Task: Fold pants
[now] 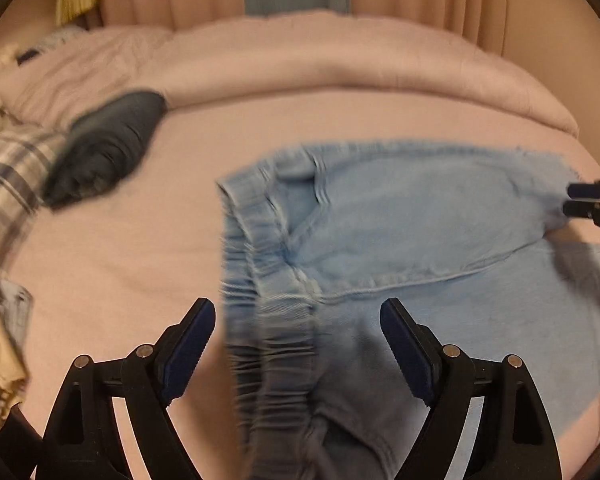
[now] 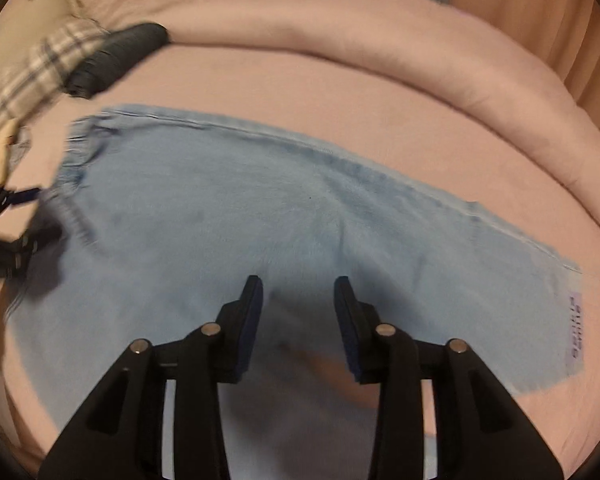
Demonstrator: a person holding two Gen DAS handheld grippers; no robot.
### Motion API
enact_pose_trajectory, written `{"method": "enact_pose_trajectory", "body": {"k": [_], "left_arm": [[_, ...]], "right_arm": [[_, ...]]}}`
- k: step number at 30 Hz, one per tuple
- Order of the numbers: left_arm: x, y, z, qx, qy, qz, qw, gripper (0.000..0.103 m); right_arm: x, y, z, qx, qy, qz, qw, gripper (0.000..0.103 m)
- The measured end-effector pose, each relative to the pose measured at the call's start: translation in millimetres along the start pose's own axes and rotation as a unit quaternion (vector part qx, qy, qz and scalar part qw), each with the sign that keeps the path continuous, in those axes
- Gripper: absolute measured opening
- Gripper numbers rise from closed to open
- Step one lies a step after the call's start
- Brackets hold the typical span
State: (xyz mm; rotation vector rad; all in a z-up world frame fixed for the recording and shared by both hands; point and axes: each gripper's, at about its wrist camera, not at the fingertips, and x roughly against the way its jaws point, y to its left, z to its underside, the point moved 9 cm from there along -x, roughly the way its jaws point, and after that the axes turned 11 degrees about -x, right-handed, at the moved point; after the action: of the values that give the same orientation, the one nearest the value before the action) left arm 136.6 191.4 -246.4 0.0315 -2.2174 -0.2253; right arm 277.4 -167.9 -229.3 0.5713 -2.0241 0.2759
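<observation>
Left gripper (image 1: 298, 320) jaws wide apart, straddling waistband of light-blue pants (image 1: 400, 220) spread on pink bed (image 1: 120, 260). Bare sheet left of waistband. Right gripper (image 2: 298, 292) part-open over a pant leg, gripping nothing.

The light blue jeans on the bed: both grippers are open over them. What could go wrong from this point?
1. The left gripper straddles the bunched elastic waistband; closing might catch only the top layer, so the fold could come out crooked.
2. The right gripper is over flat denim of the jeans, away from any edge, so it may pinch a wrinkle or the pink bedsheet too.
</observation>
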Motion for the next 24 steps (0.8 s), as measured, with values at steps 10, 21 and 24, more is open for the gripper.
{"method": "enact_pose_trajectory", "body": {"k": [10,21,24], "left_arm": [[30.1,-79.4,32.8,-0.085,0.016,0.132,0.9875,0.085],[24.2,-107.4,100.2,-0.120,0.072,0.151,0.9785,0.085],[38.8,-102.8,83.9,-0.116,0.065,0.164,0.9774,0.085]], "right_arm": [[44.1,-78.4,112.3,-0.072,0.044,0.035,0.996,0.044],[56.6,-59.2,221.8,-0.027,0.098,0.004,0.995,0.044],[63.0,-65.1,220.4,-0.039,0.124,-0.014,0.991,0.043]]}}
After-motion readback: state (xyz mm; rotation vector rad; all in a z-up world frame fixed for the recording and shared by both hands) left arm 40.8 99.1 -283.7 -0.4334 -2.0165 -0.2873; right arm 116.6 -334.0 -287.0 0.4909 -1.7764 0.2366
